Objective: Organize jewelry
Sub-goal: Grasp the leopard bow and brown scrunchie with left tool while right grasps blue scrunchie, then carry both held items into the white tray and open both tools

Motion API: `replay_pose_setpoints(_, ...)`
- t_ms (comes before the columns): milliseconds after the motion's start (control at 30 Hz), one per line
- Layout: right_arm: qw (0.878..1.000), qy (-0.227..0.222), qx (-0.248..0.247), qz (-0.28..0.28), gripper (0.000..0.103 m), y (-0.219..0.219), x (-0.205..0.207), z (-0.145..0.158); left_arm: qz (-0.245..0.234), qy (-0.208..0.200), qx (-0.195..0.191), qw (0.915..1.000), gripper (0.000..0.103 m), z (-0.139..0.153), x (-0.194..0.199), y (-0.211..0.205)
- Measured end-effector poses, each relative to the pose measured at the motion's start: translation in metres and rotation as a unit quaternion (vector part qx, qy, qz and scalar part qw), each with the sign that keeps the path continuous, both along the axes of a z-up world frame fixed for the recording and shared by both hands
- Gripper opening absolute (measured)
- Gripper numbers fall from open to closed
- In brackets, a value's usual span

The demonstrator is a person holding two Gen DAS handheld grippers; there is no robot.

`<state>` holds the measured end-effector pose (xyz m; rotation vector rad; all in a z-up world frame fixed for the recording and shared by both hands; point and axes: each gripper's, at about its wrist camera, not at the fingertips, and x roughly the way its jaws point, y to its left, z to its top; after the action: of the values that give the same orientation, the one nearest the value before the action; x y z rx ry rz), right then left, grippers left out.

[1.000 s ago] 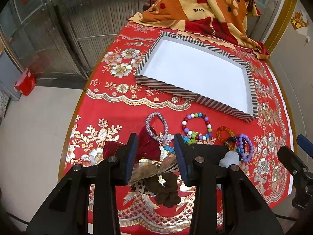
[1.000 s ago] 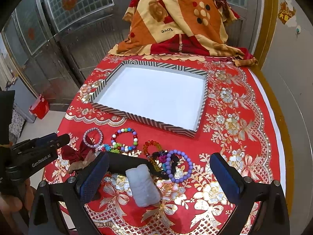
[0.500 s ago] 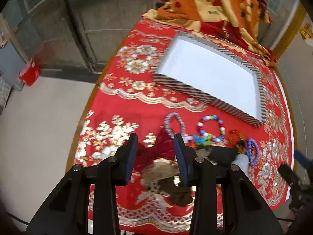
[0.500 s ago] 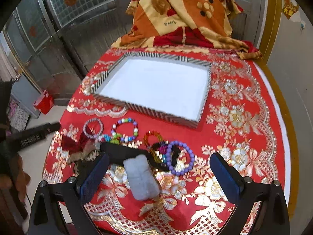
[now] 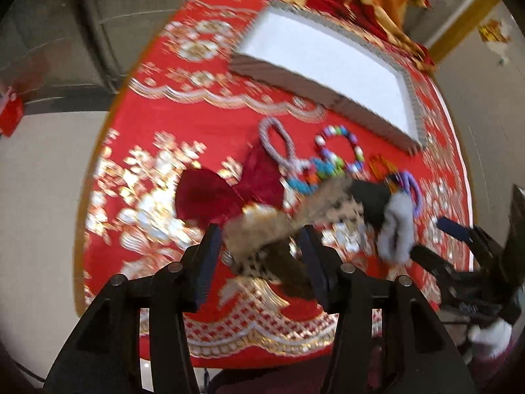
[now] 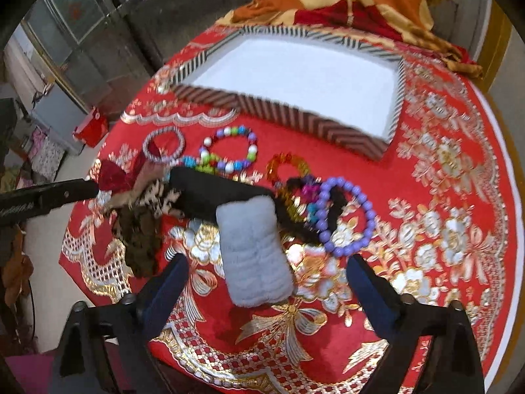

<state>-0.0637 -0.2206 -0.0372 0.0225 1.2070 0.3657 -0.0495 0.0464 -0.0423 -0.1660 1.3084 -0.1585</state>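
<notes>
Left tongs [image 5: 259,256], lower centre of the left wrist view: spread and opening, pads either side of a leopard-print bow [image 5: 262,246] but not pressing on it; nothing gripped. Right tongs [image 6: 265,285], lower centre of the right wrist view: wide, closing, straddling a pale blue plush headband pad [image 6: 254,256]; pads clear of it, nothing gripped.

Step in hand, as judged: pick-up of the first pieces for transfer to the tray.
- Left: lower onto the bow's narrow middle rather than a floppy wing; close only once both pads flank the fabric, clear of the dark red bow [image 5: 229,190] just beside it.
- Right: centre on the plush pad, close across its width; lift straight, since the black headband [image 6: 210,193] under it touches the tangled bracelets and could drag them.

Stock, on red and gold tabletop cloth [image 6: 443,197]:
- Striped-rim tray [image 6: 398,98], white floor, upper centre; nothing in it.
- Silver-grey beaded bracelet [image 6: 164,146], left of centre.
- Multicolour beaded bracelet [image 6: 229,147], beside it.
- Orange crystal bracelet [image 6: 288,164], partly overlapping the headband end.
- Purple beaded bracelet [image 6: 347,216], right of centre, touching the black band.

All pieces well short of the tray; sorting not yet begun.
</notes>
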Motion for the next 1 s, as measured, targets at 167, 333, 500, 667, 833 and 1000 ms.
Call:
replay_pose_setpoints(167,1.0,0.019,0.009,0.009,0.079,0.005,0.002,-0.013,-0.012,0.012,-0.002,0.9999,0.058,-0.017,-0.001,-0.012)
replay_pose_setpoints(333,1.0,0.018,-0.003,0.013,0.075,0.011,0.005,-0.023,-0.025,0.02,0.013,0.9994,0.058,-0.031,0.003,-0.027)
replay_pose_setpoints(500,0.999,0.03,0.007,0.013,0.058,0.012,0.01,-0.032,-0.026,0.026,0.029,0.9989,0.058,-0.045,0.01,-0.039)
replay_pose_setpoints(667,0.999,0.038,0.021,0.006,0.043,0.013,0.013,-0.042,-0.032,0.011,0.021,0.9992,0.035,-0.049,0.009,-0.043)
replay_pose_setpoints(833,0.999,0.033,0.023,0.019,0.039,0.012,0.009,-0.036,-0.037,0.007,0.015,0.9992,0.011,-0.042,0.006,-0.039)
replay_pose_setpoints(1000,0.999,0.019,0.032,0.031,0.039,0.007,0.004,-0.013,-0.053,-0.022,-0.001,0.9984,0.009,-0.012,0.001,-0.033)
